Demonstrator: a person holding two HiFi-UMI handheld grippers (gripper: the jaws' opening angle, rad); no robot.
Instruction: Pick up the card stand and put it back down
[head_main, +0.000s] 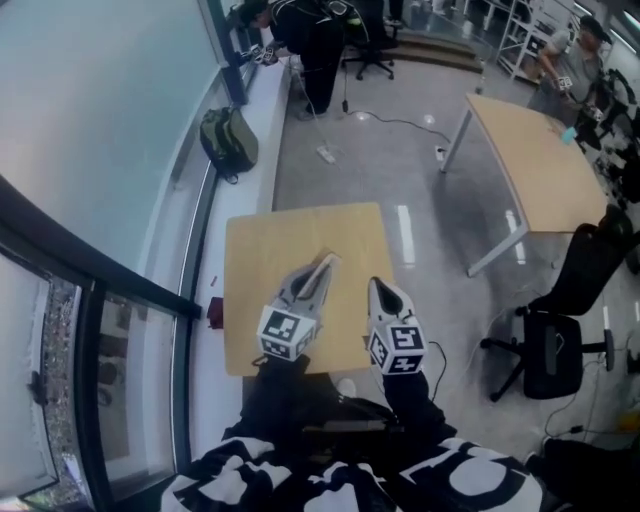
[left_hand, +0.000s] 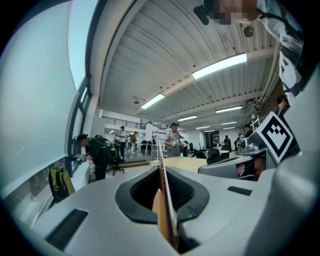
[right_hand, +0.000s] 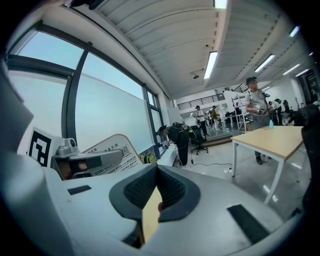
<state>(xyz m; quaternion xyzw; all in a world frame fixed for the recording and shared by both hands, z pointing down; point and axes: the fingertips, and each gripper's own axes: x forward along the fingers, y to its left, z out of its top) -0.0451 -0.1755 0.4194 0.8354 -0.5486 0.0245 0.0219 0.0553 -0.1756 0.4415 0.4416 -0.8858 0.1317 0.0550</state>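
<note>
Card stand (right_hand: 116, 148) is pinched edge-on between the closed jaws of our left gripper (left_hand: 161, 172), held over the desk (head_main: 250, 260). Our right gripper (right_hand: 156, 172) is closed and empty, just beside the left one, also over the desk.

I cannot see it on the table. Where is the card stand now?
In the head view, the card stand is clamped in the left gripper above the small table.

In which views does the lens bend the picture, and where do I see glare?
Left gripper view: strong fisheye with black corners, the ceiling lamp glares. Right gripper view: same fisheye, pale bright window. Head view: milder bending, light streaks on the floor.
</note>
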